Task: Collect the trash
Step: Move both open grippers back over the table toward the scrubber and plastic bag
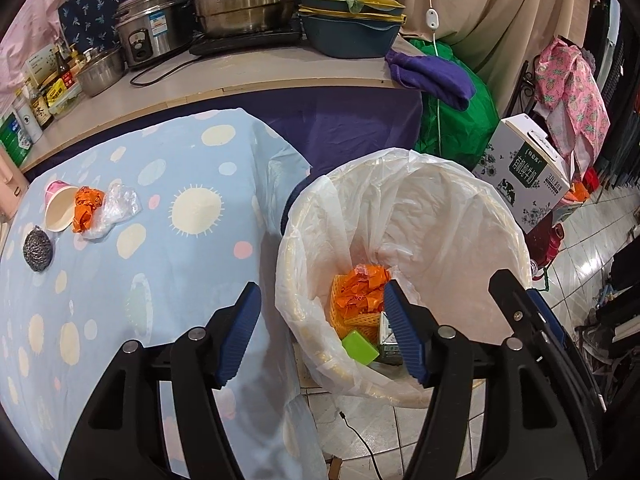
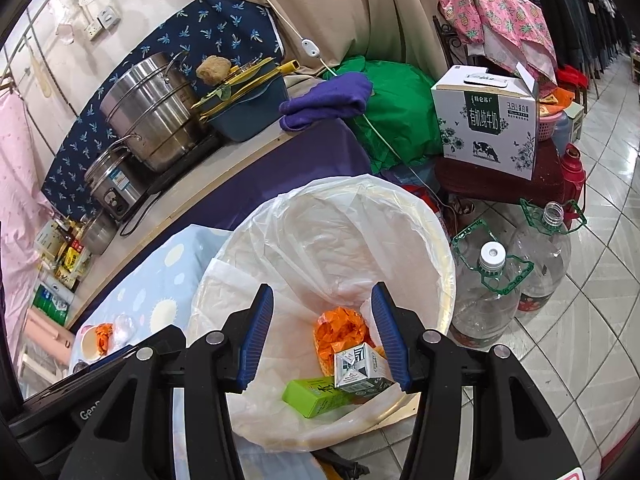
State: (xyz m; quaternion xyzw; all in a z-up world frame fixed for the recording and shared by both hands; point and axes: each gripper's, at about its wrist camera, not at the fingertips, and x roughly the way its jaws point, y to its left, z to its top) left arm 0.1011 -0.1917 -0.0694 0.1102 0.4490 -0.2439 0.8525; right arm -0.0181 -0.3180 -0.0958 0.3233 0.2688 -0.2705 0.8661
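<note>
A bin with a white liner [image 1: 404, 160] stands on the floor beside the table. In it lie a crumpled orange wrapper [image 1: 362, 288], a green box [image 1: 360, 346] and a small milk carton [image 2: 358, 370]. My left gripper [image 1: 320, 300] hangs open over the bin's left rim with nothing between its blue pads. Over the bin's near side, my right gripper [image 2: 322, 300] is open and empty too. On the dotted blue tablecloth [image 1: 160, 260] lie a tipped paper cup [image 1: 58, 210], another orange wrapper [image 1: 86, 208], a clear plastic scrap [image 1: 120, 204] and a steel scrubber [image 1: 37, 252].
Behind the table a counter [image 1: 240, 76] carries steel pots, a rice cooker, stacked basins, bottles and a purple cloth [image 1: 432, 74]. A white milk box [image 2: 486, 120] sits right of the bin. Two big clear plastic bottles [image 2: 486, 292] stand on the tiled floor beside it.
</note>
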